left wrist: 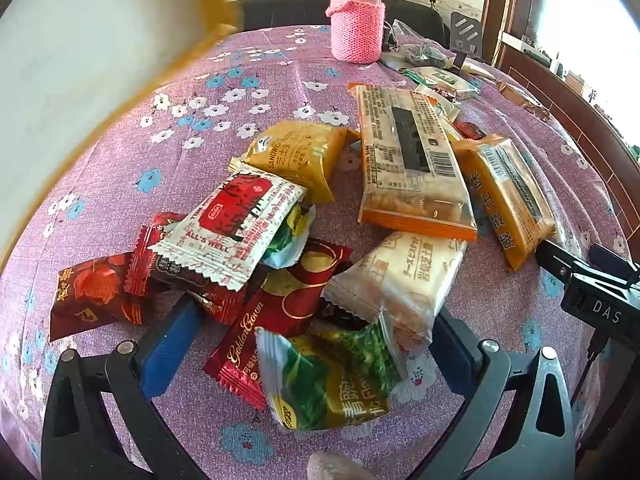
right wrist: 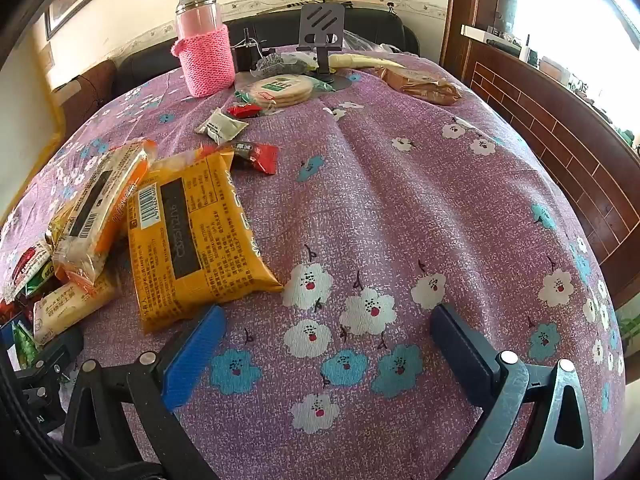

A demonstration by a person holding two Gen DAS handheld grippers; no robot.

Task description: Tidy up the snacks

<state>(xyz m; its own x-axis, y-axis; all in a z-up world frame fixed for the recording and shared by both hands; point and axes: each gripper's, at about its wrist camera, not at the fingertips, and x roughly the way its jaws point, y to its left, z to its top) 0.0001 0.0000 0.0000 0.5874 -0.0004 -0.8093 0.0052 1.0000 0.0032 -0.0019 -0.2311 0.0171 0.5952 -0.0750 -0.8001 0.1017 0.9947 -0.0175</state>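
Observation:
My left gripper (left wrist: 316,344) is open, its blue pads on either side of a pile of small snack packets. Between the pads lie a green packet (left wrist: 328,380) and a red Golden Crown packet (left wrist: 276,320). A white and red packet (left wrist: 236,224), a white cracker pack (left wrist: 396,280) and a yellow sandwich pack (left wrist: 300,156) lie just beyond. Two long orange packs (left wrist: 408,168) (left wrist: 508,196) lie further right. My right gripper (right wrist: 324,344) is open and empty over bare floral cloth, with the orange-yellow pack (right wrist: 192,232) just left of its left pad.
A pink knitted-sleeve flask (left wrist: 356,20) (right wrist: 204,40) stands at the back of the purple floral tablecloth (right wrist: 400,200). A phone stand (right wrist: 322,32), round crackers (right wrist: 280,88), small packets (right wrist: 220,124) and a brown bag (right wrist: 424,84) lie at the back. A wooden ledge (right wrist: 560,132) runs along the right.

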